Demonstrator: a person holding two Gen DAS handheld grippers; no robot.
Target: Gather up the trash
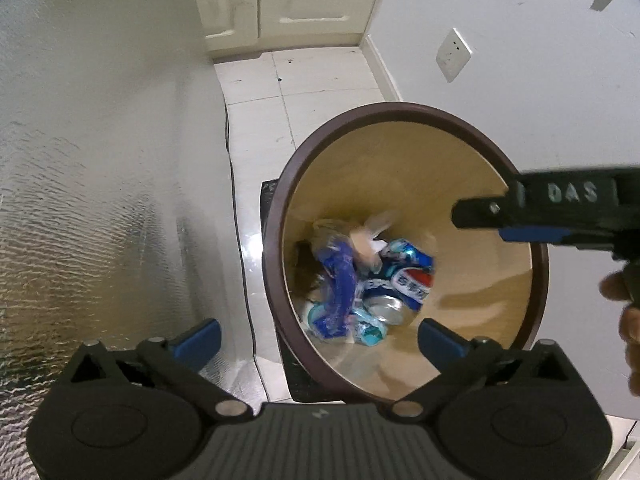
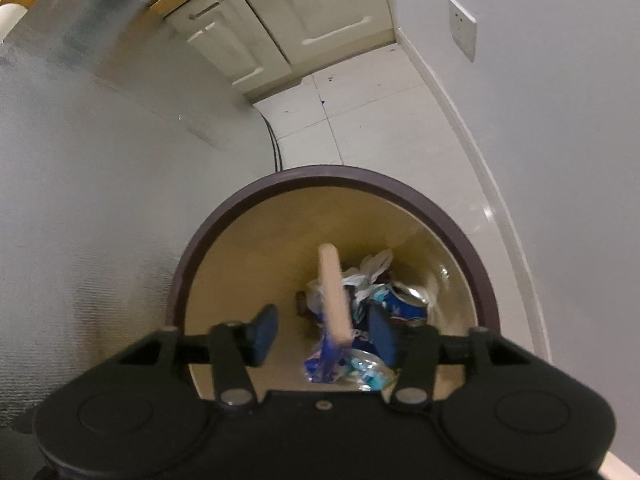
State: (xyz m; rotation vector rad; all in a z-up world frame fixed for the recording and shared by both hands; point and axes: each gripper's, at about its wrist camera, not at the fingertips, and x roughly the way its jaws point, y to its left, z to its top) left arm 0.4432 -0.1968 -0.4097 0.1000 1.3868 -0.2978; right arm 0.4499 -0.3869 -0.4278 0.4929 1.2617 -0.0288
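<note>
Right wrist view, wooden stick (image 2: 333, 292) steeply tilted, lengthwise over bin (image 2: 224, 216)

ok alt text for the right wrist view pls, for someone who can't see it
Seen from above, the open right gripper hangs over a round brown-rimmed bin with a tan inside. A pale wooden stick sits blurred between its blue pads, gripped by neither. Crushed blue cans and wrappers lie at the bottom; white cabinets stand across the tiled floor.
</note>
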